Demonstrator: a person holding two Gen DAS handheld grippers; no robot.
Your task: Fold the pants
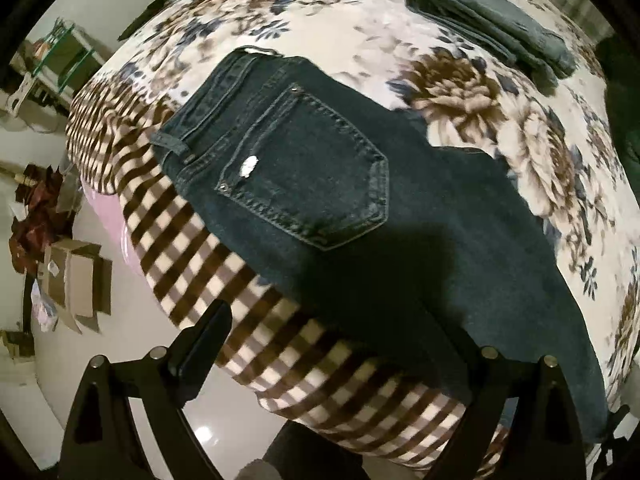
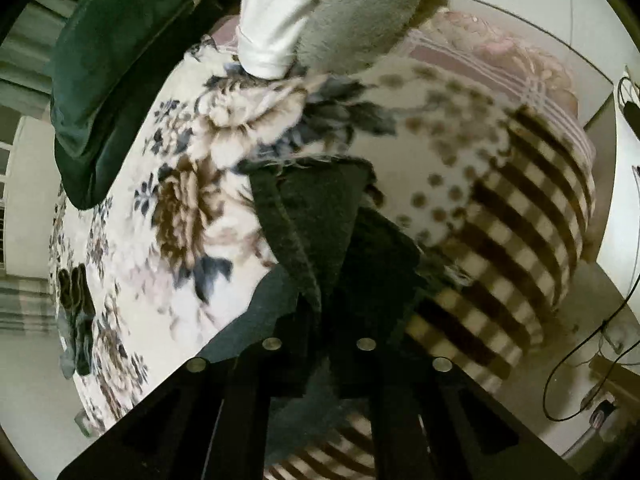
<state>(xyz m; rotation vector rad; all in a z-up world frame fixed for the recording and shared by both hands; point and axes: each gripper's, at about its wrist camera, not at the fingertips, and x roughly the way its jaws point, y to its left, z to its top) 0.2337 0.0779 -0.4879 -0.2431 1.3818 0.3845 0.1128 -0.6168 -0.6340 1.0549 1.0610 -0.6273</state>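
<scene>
While the left gripper (image 1: pixel 332 360) hovered low at 6 o'clock with its jaws spread wide and nothing between them, the dark jeans (image 1: pixel 340 208) lay across the bed, waistband up around 10 o'clock and the leg running down to 5 o'clock. Back pocket (image 1: pixel 316 172) faced up, with a little white scuff on it. Jeans sat half on the checked blanket edge (image 1: pixel 200 264) and half on the floral blanket (image 1: pixel 500 128). Up at 1 o'clock there was a folded grey-green pair (image 1: pixel 488 20), well apart from the dark ones. Cardboard boxes (image 1: pixel 76 280) sat on the floor at 9 o'clock. Over on the right wrist view, the right gripper (image 2: pixel 320 360) had its fingers pinched in close on the dark denim leg (image 2: pixel 316 232), fabric bunching up toward 12 o'clock, pretty blurry tbh. Green cushion (image 2: pixel 120 60) was at 10 o'clock, a white sleeve (image 2: pixel 276 12) at 12.
</scene>
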